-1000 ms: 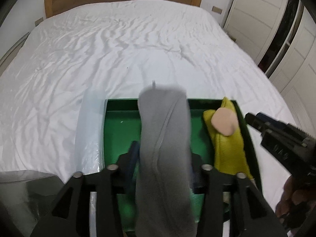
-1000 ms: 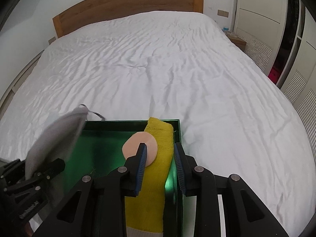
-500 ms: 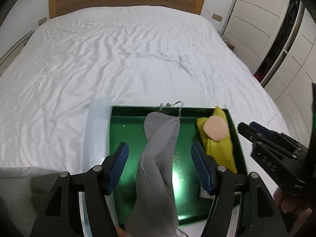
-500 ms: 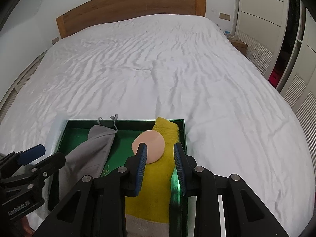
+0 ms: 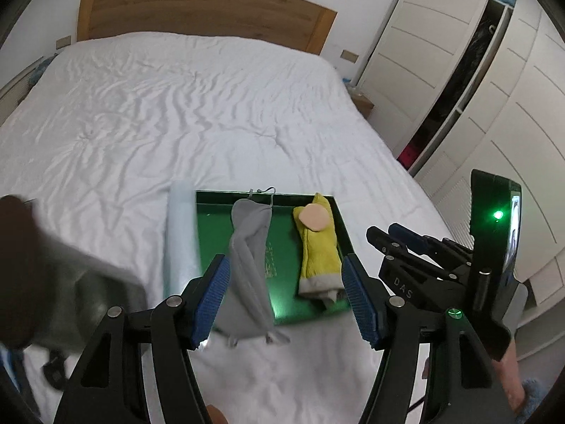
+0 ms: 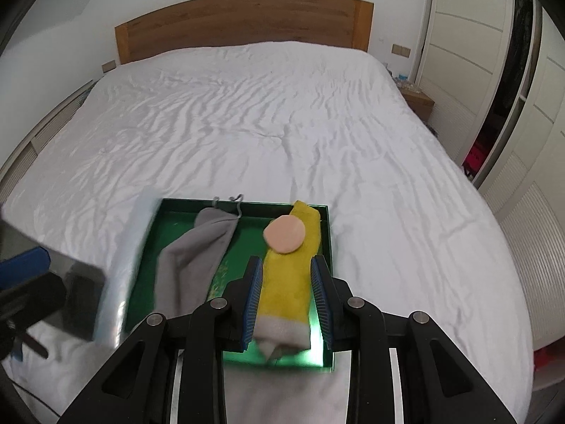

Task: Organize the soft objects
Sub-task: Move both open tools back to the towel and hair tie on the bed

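Grey drawstring pouch (image 5: 250,265) lies flat in the green tray (image 5: 212,233), cord end at the far rim, its near end spilling over the tray's front edge onto the white bed (image 5: 176,106). Right beside it in the same tray, on the right side, the yellow sock (image 5: 317,251) is stretched lengthwise with its pale cuff toward the camera, and a round peach puff (image 5: 315,217) sits on top of its far end. The two fabrics are apart, a strip of bare green between them.

Over to the claws: the left gripper (image 5: 286,300) is up above the tray's near edge, jaws spread wide, having just been opening, and nothing is between them; the pouch lies below, untouched. The right gripper (image 6: 286,300) hangs over the sock's cuff end with a narrower gap, blue pads either side of the sock in the right wrist view, yet they stand above it rather than pinching it, so it is open and empty too.

A clear plastic sheet (image 5: 180,240) runs along the tray's left side. Behind the bed, a wooden headboard (image 6: 243,24); white wardrobe doors (image 5: 441,53) line the right
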Tool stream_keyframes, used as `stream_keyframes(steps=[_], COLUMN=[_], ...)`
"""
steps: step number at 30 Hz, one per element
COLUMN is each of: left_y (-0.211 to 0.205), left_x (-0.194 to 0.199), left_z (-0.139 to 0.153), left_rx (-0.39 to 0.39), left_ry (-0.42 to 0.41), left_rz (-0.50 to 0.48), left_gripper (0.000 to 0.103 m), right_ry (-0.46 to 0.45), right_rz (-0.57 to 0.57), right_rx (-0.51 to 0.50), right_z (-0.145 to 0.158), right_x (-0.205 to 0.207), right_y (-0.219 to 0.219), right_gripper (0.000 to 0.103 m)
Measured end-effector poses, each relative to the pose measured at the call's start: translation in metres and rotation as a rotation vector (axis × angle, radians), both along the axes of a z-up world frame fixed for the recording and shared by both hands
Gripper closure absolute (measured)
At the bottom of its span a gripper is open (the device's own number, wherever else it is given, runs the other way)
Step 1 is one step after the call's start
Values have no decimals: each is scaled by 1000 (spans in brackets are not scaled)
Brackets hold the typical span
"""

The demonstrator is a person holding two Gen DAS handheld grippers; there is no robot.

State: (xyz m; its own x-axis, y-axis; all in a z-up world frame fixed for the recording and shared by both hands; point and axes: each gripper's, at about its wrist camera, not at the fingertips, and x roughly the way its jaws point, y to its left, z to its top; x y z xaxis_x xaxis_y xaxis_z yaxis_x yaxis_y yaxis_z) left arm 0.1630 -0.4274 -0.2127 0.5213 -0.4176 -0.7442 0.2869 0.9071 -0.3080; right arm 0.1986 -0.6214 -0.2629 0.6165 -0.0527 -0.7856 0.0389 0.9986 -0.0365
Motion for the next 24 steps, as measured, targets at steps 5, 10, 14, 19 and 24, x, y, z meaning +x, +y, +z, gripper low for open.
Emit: stream_keyframes(steps=[5,10,14,19,24], left_y=[30,78,132,212,305], left_x=[-32,-67,-91,-115,-135], left_z=[23,33,33,31,24], left_rx=[-9,28,73,161,266], left_ry=[-28,-49,-39,-32,-8], left_rz=[-20,-28,-16,35,121], left_gripper=[43,43,43,43,43], right_ry=[-34,-67,-71,-56,-60], right_rz=[23,61,99,154,210], right_rx=[-24,-4,33,73,83], right_z=[35,68,84,96,107], right_x=[-45,-93,-132,-171,-199], right_y=[36,87,131,190,252], right_gripper=[75,74,73,73,72])
